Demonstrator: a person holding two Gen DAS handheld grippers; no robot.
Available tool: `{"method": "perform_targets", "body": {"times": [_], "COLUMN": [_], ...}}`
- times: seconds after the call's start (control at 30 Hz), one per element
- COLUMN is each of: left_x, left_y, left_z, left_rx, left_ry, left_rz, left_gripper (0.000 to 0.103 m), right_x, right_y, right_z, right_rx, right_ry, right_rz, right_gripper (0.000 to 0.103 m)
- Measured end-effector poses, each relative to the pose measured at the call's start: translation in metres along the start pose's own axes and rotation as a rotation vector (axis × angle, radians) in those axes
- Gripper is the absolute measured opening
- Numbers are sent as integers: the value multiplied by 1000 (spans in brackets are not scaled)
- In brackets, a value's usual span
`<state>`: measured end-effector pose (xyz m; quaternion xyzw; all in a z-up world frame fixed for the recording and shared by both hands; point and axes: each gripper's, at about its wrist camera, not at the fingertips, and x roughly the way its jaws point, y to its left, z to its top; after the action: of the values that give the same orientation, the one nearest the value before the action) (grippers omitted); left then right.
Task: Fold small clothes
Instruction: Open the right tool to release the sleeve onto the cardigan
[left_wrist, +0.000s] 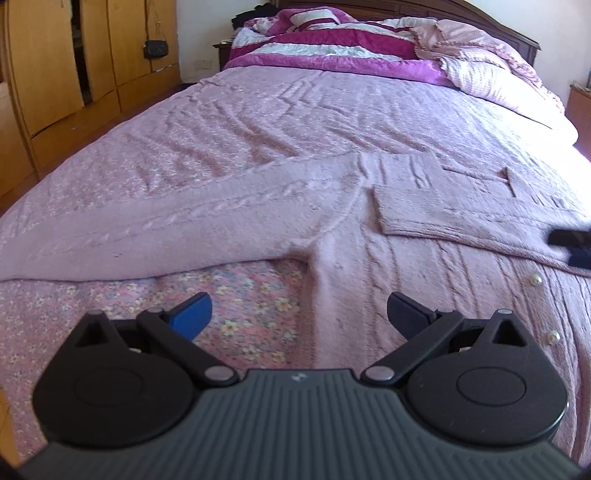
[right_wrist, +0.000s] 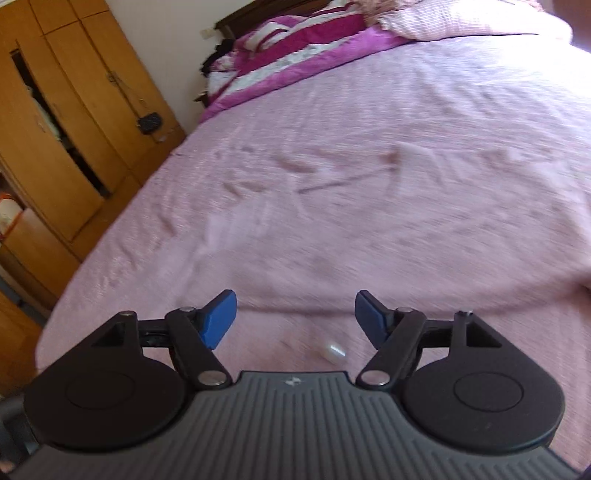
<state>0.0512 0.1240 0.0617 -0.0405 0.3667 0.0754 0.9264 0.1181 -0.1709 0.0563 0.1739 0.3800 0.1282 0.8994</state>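
Now I hold both the left gripper (left_wrist: 299, 314) and right gripper (right_wrist: 295, 317) wide and empty over the pale pink cable-knit cardigan (left_wrist: 369, 236), so next I pinch its outstretched sleeve (left_wrist: 129, 240) at the frame's left and fold it inward.

Both wrist views look low along the bed (left_wrist: 280, 122) toward the headboard. Both share the quilt (left_wrist: 332, 51) and wardrobe (right_wrist: 70, 122); the right view is tilted and blurred.
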Motion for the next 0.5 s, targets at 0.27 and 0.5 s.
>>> {"method": "perform_targets", "body": {"times": [0.27, 0.5], "left_x": [0, 9], "left_y": [37, 93], "left_z": [14, 24], "left_rx": [-74, -236], "left_ry": [-9, -10], "left_rz": [74, 129], "left_gripper": [103, 103], "right_x": [-45, -68], "right_y": [-40, -43], "right_z": [-46, -79], "right_rx": [-7, -89], "right_ry": [-38, -62], "right_rz": [-117, -182], "right_gripper": [83, 89]}}
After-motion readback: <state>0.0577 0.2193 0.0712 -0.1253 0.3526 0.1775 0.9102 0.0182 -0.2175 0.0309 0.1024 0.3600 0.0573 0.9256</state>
